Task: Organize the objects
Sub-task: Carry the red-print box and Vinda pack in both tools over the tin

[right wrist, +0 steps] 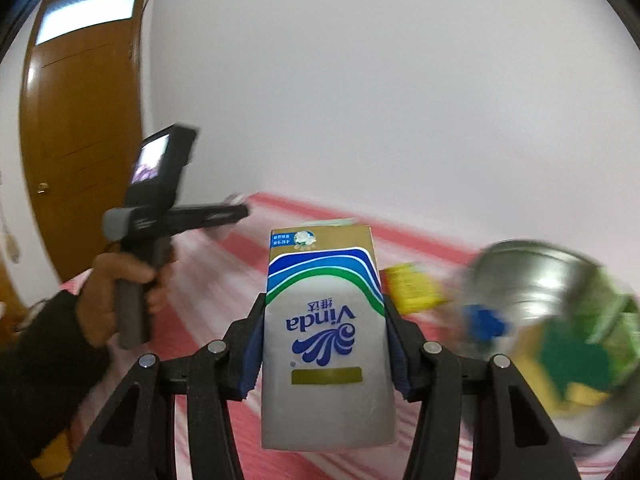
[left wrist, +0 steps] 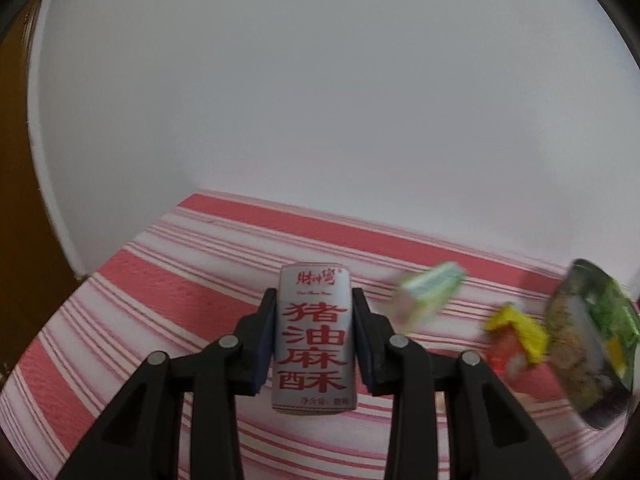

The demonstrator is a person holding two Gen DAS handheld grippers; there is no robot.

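Both pairs of jaws are clamped on packets. Between the blue pads of the left gripper (left wrist: 314, 320) stands a small white snack packet with red Chinese lettering (left wrist: 312, 336), held upright, its top rising past the fingertips and its lower edge hanging above the red-and-white striped cloth (left wrist: 168, 280) that covers the surface beneath. Ahead and to the right of these jaws a blurred pale green and white packet (left wrist: 430, 294) lies on the cloth, and further right sits a yellow and red wrapper (left wrist: 516, 340) just beside a shiny metal bowl (left wrist: 592, 344) at the edge of view; the bowl holds green and yellow packaging, too smeared to identify. Nothing stands between the left jaws and the plain white wall (left wrist: 320, 100) behind. The right gripper (right wrist: 324, 312) pinches a grey-white Vinda tissue pack with blue and green waves (right wrist: 326, 332), its print upside down, the pads pressing its two sides. To the left of these jaws a hand (right wrist: 116, 296) in a dark sleeve holds the other gripper's handle, in front of a brown wooden door (right wrist: 84, 120). To the right lies a yellow packet (right wrist: 412, 288), and beyond it the same metal bowl (right wrist: 532, 268), with green, yellow and blue items inside.
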